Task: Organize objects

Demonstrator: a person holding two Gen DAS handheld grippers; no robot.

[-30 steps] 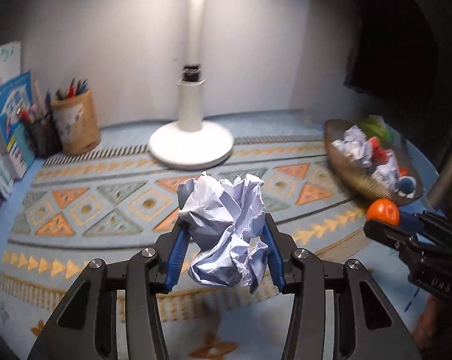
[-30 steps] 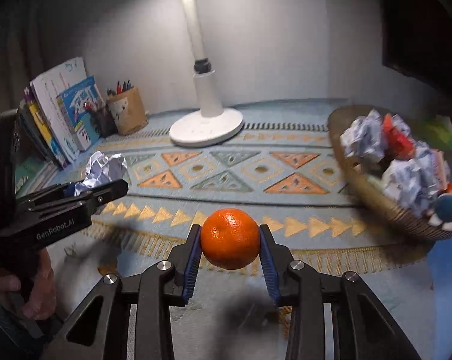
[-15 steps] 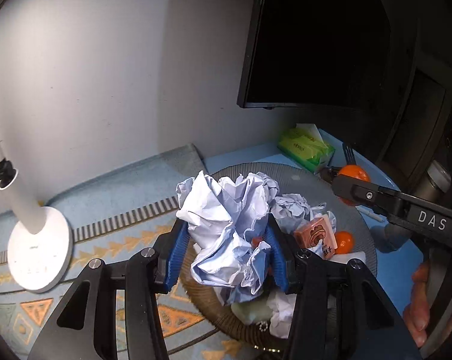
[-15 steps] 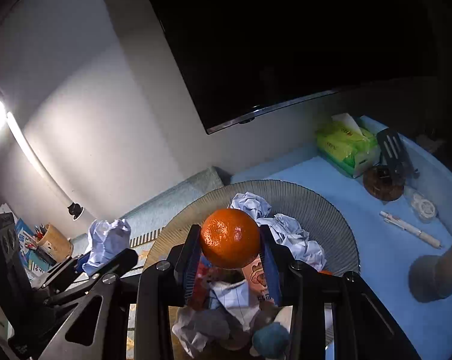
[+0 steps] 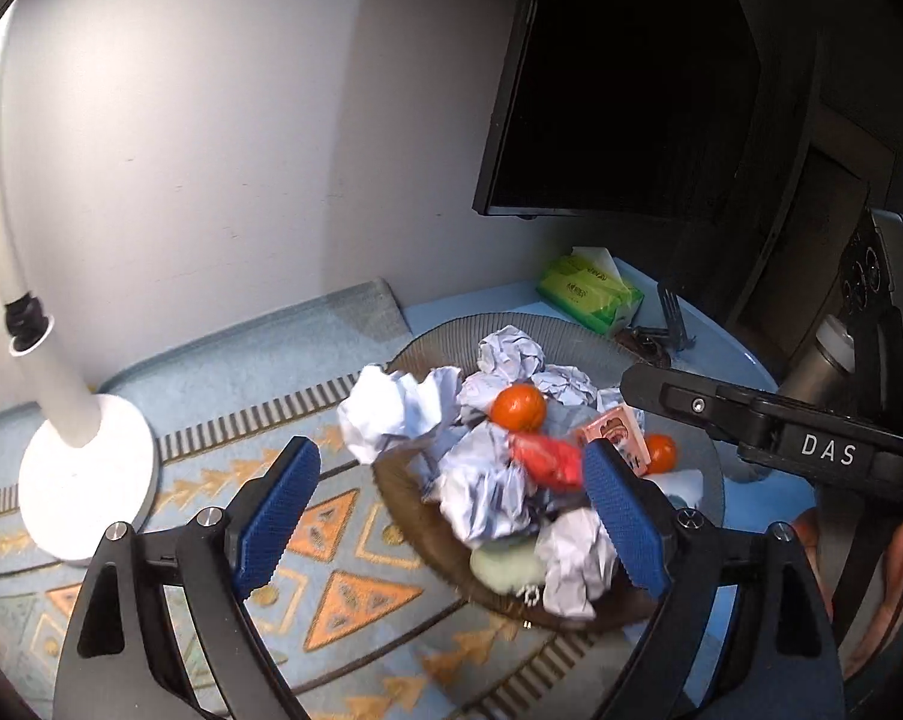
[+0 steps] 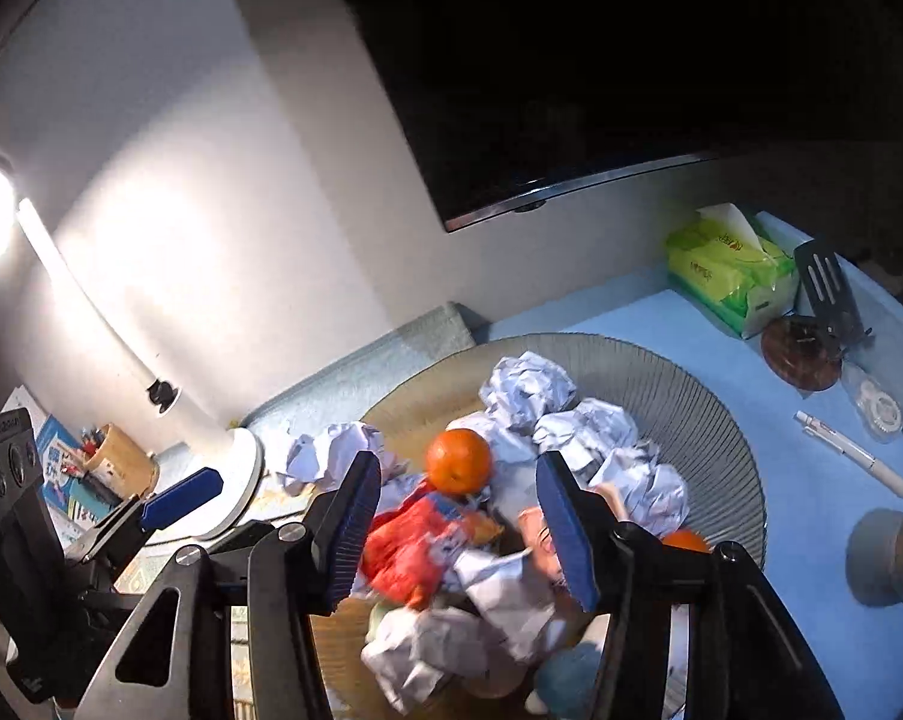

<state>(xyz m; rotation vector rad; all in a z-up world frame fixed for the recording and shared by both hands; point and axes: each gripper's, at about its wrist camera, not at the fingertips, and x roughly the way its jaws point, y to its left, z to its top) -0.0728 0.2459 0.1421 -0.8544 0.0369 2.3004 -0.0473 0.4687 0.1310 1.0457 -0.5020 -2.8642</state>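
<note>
From the left wrist camera, the left claw [image 5: 451, 516] stands wide open with nothing between its blue pads, poised over the woven basket [image 5: 403, 498]. A crumpled paper ball [image 5: 391, 414] lies at the basket's near-left rim, just beyond the claw. An orange [image 5: 518, 407] sits on top of the heap of paper wads, beside a red wrapper [image 5: 544, 459] and a pink carton [image 5: 616, 432]. The right claw's black finger [image 5: 751, 420] reaches in from the right above the basket. A white lamp base [image 5: 85, 480] stands on the patterned mat [image 5: 343, 588].

From the right wrist camera, the right claw [image 6: 457, 516] is likewise spread open and empty above the basket [image 6: 691, 396]. The orange [image 6: 458, 459] rests on the pile between and beyond its pads. A green tissue pack [image 6: 727, 276] and a pen [image 6: 850, 453] lie on the blue surface [image 6: 799, 516].
</note>
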